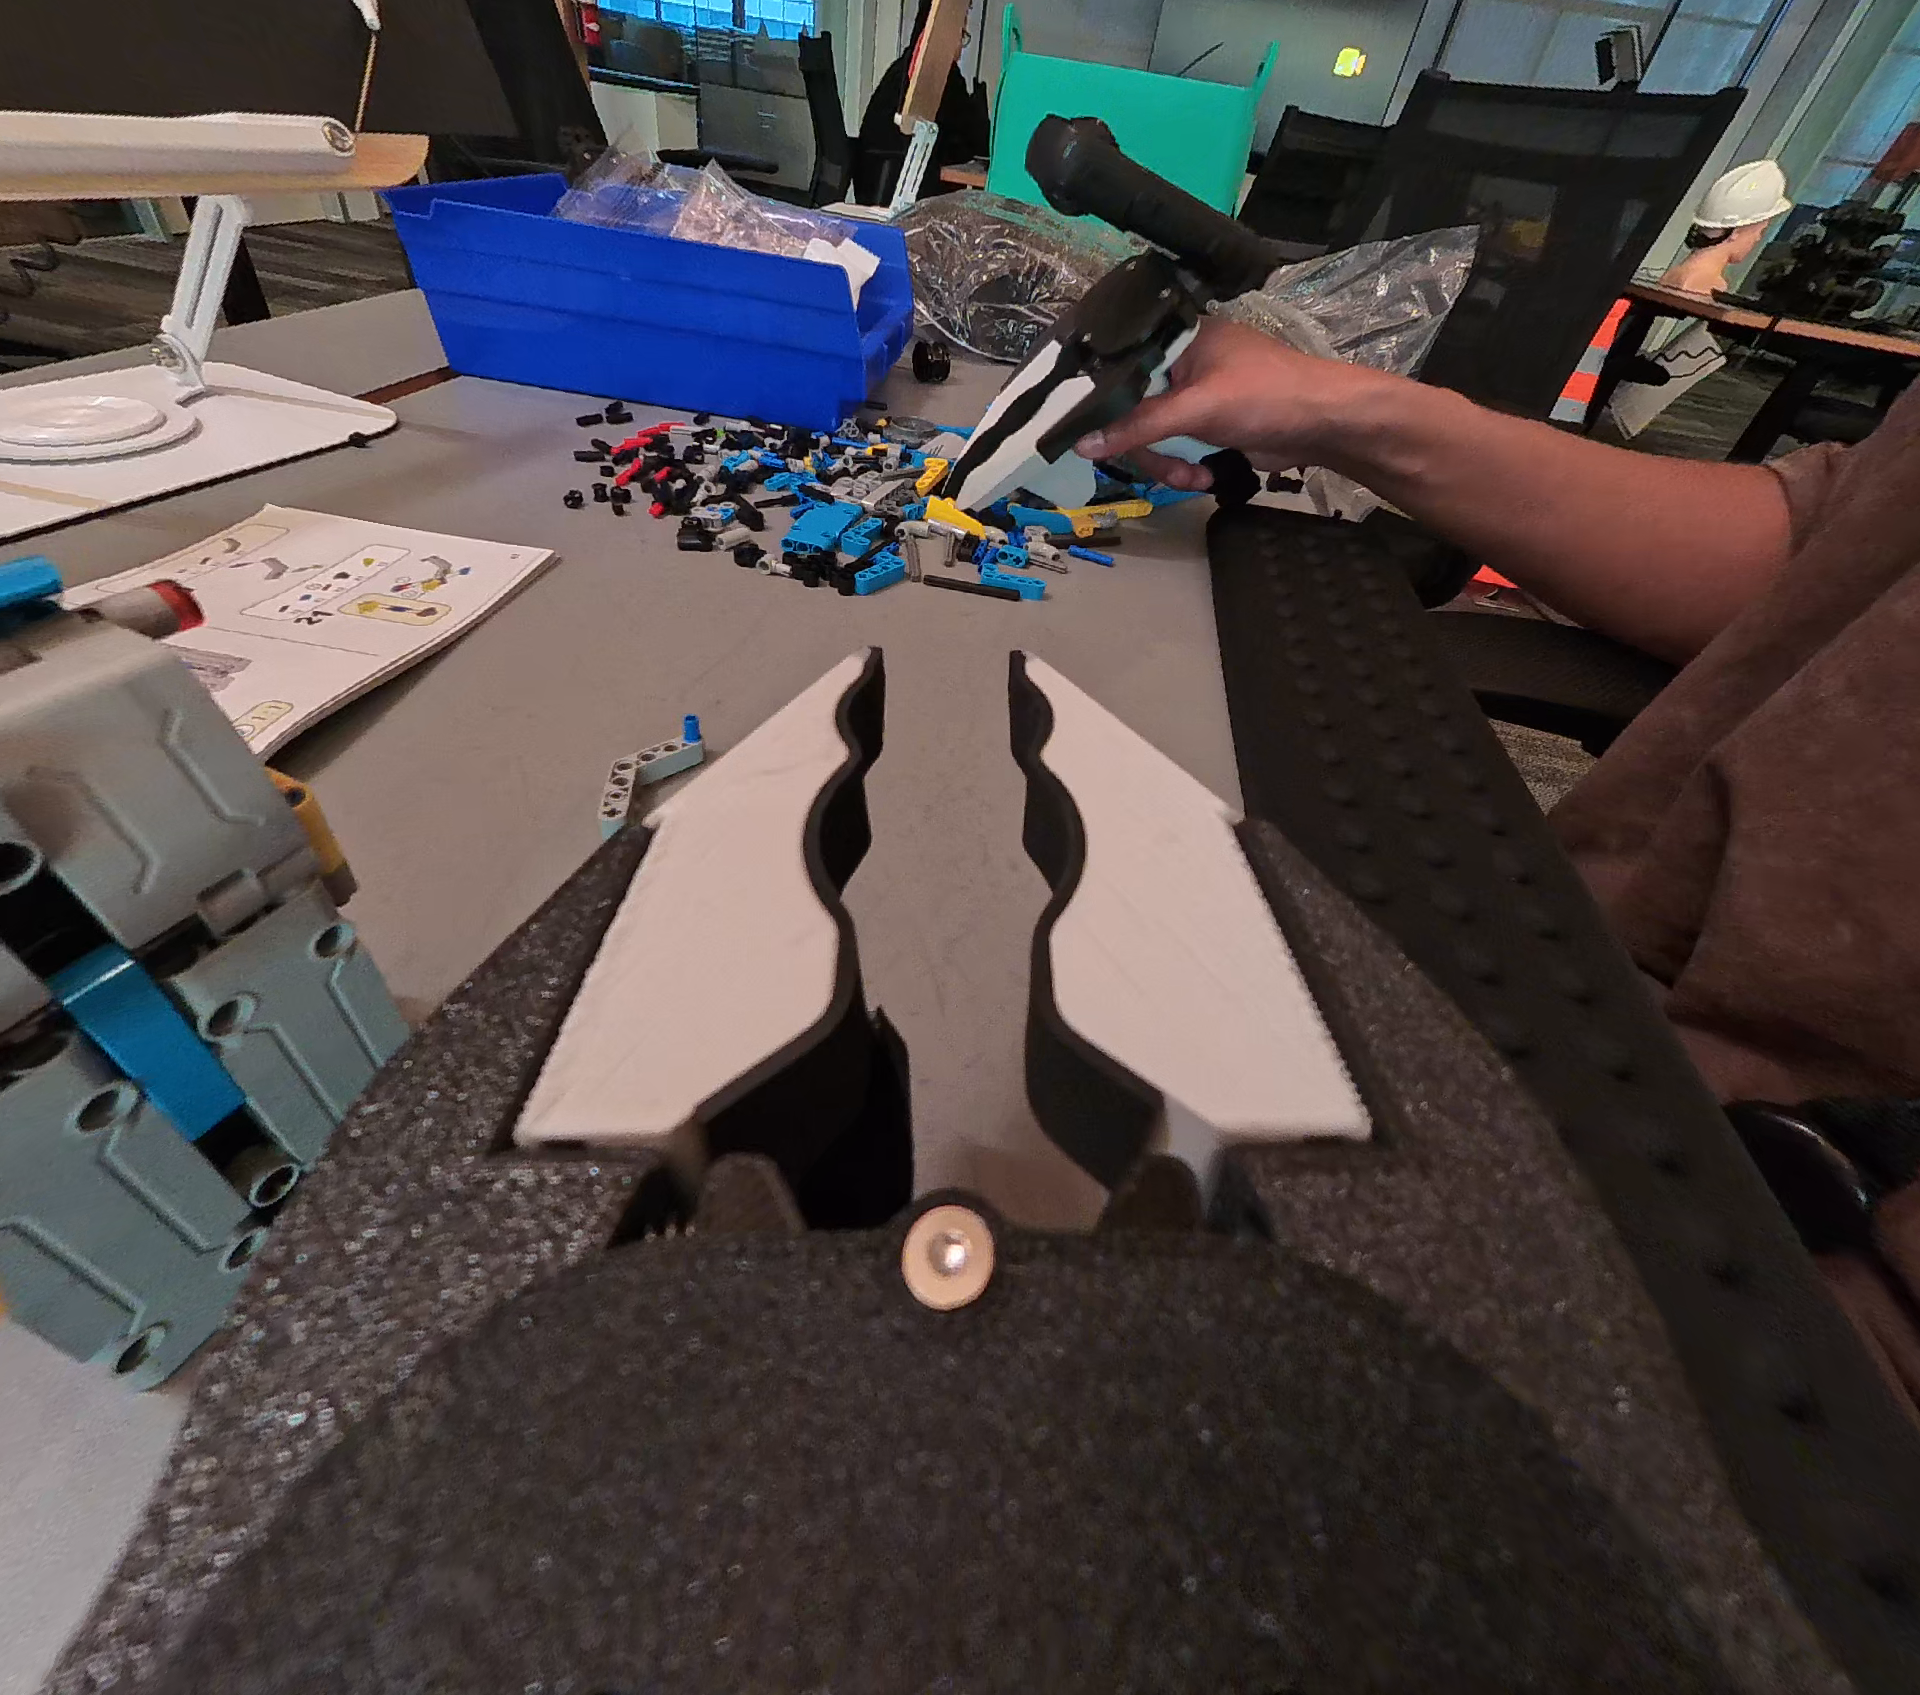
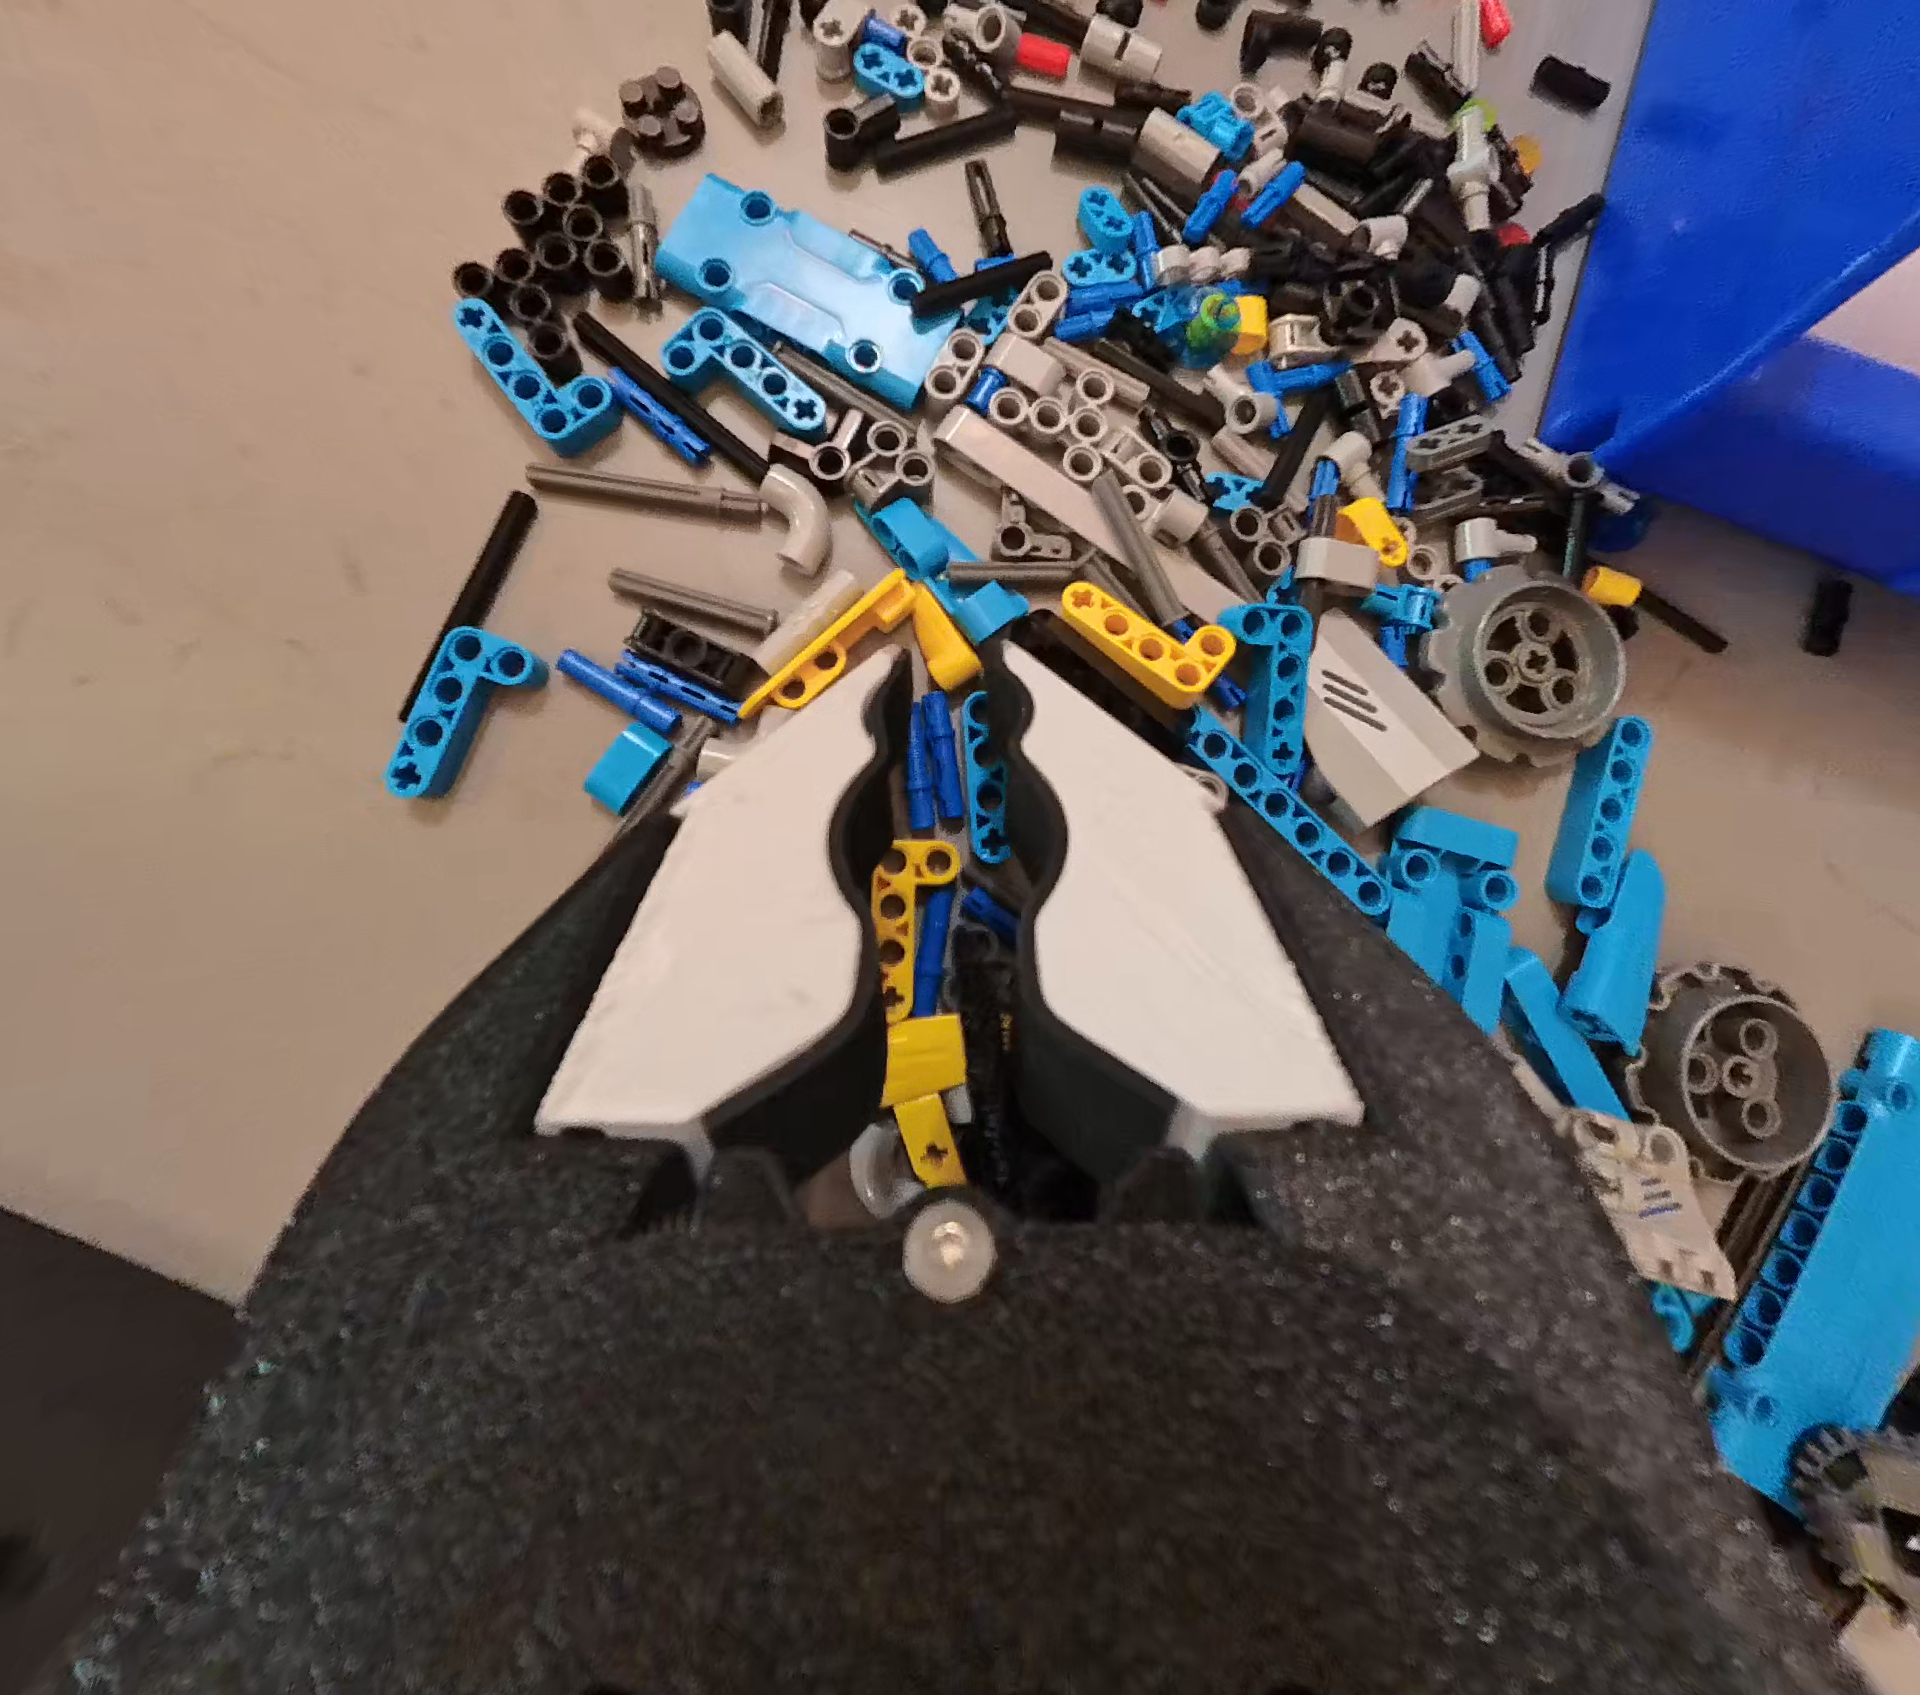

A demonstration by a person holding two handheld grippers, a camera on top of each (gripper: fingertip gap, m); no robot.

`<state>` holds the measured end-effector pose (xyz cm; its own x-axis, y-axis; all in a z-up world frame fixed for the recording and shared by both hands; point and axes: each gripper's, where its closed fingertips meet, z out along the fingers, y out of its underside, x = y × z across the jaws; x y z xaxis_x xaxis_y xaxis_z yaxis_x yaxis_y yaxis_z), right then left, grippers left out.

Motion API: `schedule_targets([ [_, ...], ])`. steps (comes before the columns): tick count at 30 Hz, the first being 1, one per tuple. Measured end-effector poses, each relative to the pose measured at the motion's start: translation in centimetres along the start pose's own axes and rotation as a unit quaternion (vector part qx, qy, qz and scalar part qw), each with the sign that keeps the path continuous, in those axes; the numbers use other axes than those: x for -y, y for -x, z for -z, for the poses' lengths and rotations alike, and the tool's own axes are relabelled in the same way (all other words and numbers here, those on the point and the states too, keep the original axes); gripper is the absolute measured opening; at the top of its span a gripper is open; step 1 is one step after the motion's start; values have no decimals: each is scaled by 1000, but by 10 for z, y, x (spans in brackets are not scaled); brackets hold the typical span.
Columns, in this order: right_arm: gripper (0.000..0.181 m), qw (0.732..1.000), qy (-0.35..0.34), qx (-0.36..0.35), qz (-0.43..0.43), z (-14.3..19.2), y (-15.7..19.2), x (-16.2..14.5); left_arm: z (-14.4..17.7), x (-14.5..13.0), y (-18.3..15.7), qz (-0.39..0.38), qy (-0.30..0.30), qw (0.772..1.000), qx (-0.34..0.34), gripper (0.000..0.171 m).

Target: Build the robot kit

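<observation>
currently right gripper (image 2: 948, 669) fingers apart, tips down in brick pile (image 2: 1091, 357), blue pins (image 2: 933, 757) lengthwise between fingers; left gripper (image 1: 945, 663) fingers apart, empty, well short of pile.

Left tongs (image 1: 945, 658) parted; right tongs (image 2: 951, 658) parted, angled down.

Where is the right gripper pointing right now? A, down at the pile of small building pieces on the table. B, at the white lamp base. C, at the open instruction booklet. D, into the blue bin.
A: the right gripper hangs open just above the pile of building pieces, with blue and yellow parts visible between its fingers; the blue bin sits off to one side.
</observation>
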<state>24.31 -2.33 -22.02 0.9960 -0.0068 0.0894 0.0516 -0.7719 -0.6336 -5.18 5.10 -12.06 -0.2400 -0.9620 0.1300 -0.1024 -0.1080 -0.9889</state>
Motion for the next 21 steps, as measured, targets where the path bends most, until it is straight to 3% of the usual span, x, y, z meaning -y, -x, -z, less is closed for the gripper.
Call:
schedule_targets([
  [6, 10, 1000, -12, -12, 4, 10, -5, 5, 0, 0, 0, -1, 0, 1000, 0, 24],
  [10, 10, 998, -59, -15, 21, 34, 6, 32, 0, 0, 0, 2, 1, 1000, 0, 24],
  [14, 10, 991, -88, 70, 77, 33, 71, 52, 0, 0, 1, 6, 1, 1000, -1, 24],
  [18, 11, 973, -84, 167, 135, 16, 148, 53, 0, 0, 1, 6, 0, 1000, -1, 24],
  [21, 11, 963, -67, 184, 187, 6, 178, 48, 0, 0, 0, 3, 0, 1000, 0, 24],
])
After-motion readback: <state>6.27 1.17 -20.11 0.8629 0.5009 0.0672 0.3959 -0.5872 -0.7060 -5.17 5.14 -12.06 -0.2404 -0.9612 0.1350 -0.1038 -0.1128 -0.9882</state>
